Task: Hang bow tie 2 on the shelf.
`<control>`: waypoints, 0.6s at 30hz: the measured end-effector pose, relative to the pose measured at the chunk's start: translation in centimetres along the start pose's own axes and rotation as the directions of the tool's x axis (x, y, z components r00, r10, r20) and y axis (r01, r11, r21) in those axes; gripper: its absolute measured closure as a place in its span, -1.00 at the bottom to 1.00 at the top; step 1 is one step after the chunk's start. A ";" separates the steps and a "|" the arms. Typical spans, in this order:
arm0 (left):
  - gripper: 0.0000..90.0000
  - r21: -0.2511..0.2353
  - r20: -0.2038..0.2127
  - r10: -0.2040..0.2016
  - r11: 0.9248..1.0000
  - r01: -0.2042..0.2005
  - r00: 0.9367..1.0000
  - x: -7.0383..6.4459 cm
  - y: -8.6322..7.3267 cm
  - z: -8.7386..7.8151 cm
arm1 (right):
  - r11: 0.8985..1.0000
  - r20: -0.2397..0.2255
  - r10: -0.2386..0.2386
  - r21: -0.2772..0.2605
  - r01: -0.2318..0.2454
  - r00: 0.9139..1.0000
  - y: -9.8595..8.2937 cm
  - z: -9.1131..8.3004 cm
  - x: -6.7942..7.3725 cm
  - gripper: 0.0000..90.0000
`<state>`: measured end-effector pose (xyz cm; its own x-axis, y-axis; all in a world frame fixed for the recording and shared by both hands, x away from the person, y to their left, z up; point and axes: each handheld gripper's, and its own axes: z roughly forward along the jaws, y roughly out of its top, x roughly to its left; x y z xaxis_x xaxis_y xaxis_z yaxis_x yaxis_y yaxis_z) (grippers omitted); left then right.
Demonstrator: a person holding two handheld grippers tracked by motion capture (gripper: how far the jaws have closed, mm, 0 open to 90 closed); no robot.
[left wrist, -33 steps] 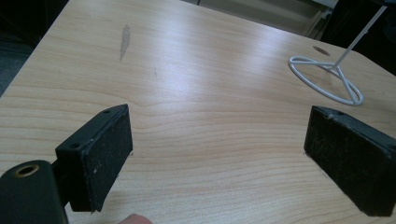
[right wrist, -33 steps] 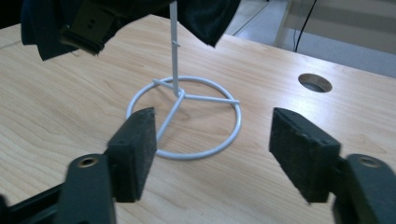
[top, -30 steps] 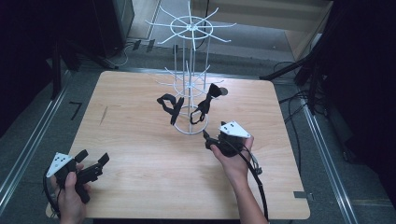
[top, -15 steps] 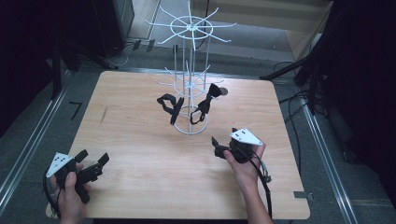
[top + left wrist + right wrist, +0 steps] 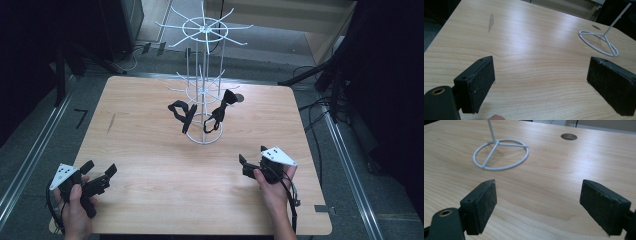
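the white wire rack (image 5: 202, 107) stands at the middle of the wooden table (image 5: 150, 150), with two black straps (image 5: 182, 111) hanging on its lower hooks. the right gripper (image 5: 251, 160) sits near the rack's base, jaws spread and empty. the left gripper (image 5: 100, 175) rests at the near left corner, well apart, jaws spread too.

white wire rack (image 5: 202, 95), black straps (image 5: 182, 111), light wood-grain table (image 5: 150, 150), black gripper pads (image 5: 484, 200)

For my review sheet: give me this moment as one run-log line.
left gripper: open, empty, near table corner | right gripper: open, empty, short of white wire rack | two black items hanging on rack
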<state>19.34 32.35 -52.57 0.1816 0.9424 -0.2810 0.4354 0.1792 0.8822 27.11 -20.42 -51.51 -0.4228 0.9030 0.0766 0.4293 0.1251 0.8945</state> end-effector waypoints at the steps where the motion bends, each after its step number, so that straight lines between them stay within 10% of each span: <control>1: -0.81 0.000 0.000 0.000 1.000 0.000 1.000 0.0 0.0 0.0 | 1.000 0.007 0.004 0.003 -0.004 1.000 -0.2 -0.2 -0.2 -0.67; 18: -0.81 -0.002 0.000 0.000 1.000 0.000 1.000 0.0 0.0 0.0 | 0.997 0.102 0.069 0.031 -0.072 0.992 -3.4 -4.0 -4.7 -0.67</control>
<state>19.32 32.33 -52.58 0.1811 0.9424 -0.2812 0.4335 0.1802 0.8830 24.41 -26.71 -53.08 -0.3087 0.9466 0.0926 0.4834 0.0723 0.8724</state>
